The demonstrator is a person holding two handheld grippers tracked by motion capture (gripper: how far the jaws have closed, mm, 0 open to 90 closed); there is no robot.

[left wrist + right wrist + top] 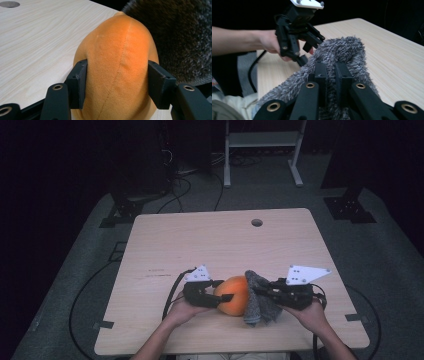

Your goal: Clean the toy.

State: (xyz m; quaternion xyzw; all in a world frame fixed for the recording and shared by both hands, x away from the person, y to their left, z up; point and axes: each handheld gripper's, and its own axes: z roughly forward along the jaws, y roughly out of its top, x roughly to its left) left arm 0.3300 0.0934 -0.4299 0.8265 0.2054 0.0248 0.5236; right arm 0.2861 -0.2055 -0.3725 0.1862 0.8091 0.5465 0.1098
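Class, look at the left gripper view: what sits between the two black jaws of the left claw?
The round orange plush toy; the left claw presses both pads against its sides.

Light wood worktop (210,245) extends beyond the jaws; round cable hole (257,222) lies far ahead, white metal frame (262,140) beyond.

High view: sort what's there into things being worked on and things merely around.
In hand:
- orange plush toy, pinched by the left gripper
- grey fuzzy cloth, clamped in the right gripper

Merely around:
- table and its cable hole
- white frame on the floor behind
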